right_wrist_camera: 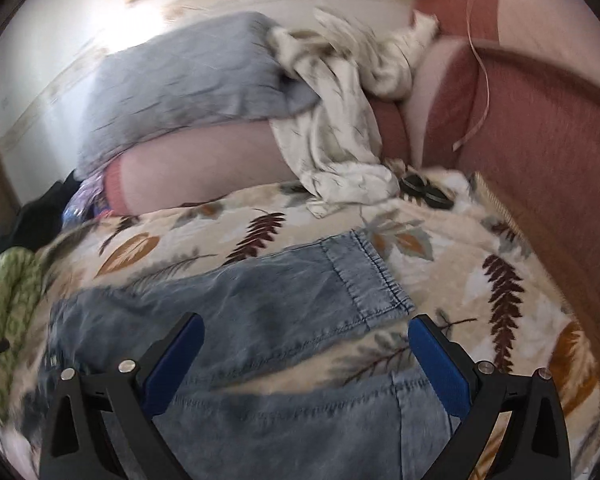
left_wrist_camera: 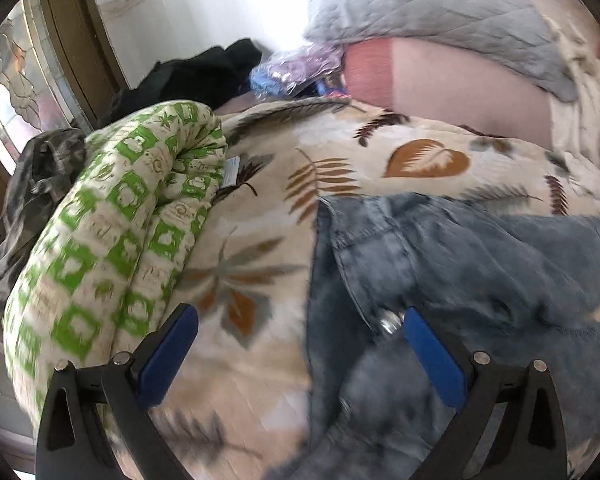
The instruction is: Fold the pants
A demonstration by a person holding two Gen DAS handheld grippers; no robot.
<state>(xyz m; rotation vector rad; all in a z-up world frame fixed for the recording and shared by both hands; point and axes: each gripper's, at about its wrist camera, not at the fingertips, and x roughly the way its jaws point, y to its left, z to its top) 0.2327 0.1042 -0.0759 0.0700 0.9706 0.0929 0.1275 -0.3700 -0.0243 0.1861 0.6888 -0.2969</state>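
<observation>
Denim fills the lower right of the left wrist view: the pants point(left_wrist_camera: 460, 280), pale blue jeans, lie on a cream blanket point(left_wrist_camera: 260, 184) printed with brown and grey leaves. The left gripper point(left_wrist_camera: 300, 320) has its blue-padded fingers point(left_wrist_camera: 172, 344) spread wide, with nothing between them. One finger stands over bare blanket at lower left of centre, the other over the jeans beside a metal button point(left_wrist_camera: 388, 325) at the waistband. Whether the pads touch the cloth is not clear, as the frame is blurred. At the left, a rolled quilt point(left_wrist_camera: 112, 216) in green and white squares lies along the blanket's edge, with dark clothes point(left_wrist_camera: 204, 76) heaped beyond it at upper centre. A grey quilted pillow point(left_wrist_camera: 432, 12) sits in the upper right over a pink cushion point(left_wrist_camera: 452, 88).

In the right wrist view the jeans point(right_wrist_camera: 260, 300) stretch across the middle and bottom of the frame on the same leaf blanket point(right_wrist_camera: 480, 248). One leg ends in a stitched hem point(right_wrist_camera: 372, 276) right of centre; a second layer of denim lies nearer the camera along the bottom edge, with a strip of blanket showing between the two. The right gripper point(right_wrist_camera: 304, 328) is also wide apart and empty, its left finger point(right_wrist_camera: 176, 356) over the denim and the right one over blanket just beyond the hem. Behind, the grey pillow point(right_wrist_camera: 188, 76) rests at upper left, a crumpled white cloth point(right_wrist_camera: 340, 120) spills down the centre, and a red-brown sofa back point(right_wrist_camera: 540, 136) curves along the right side.
</observation>
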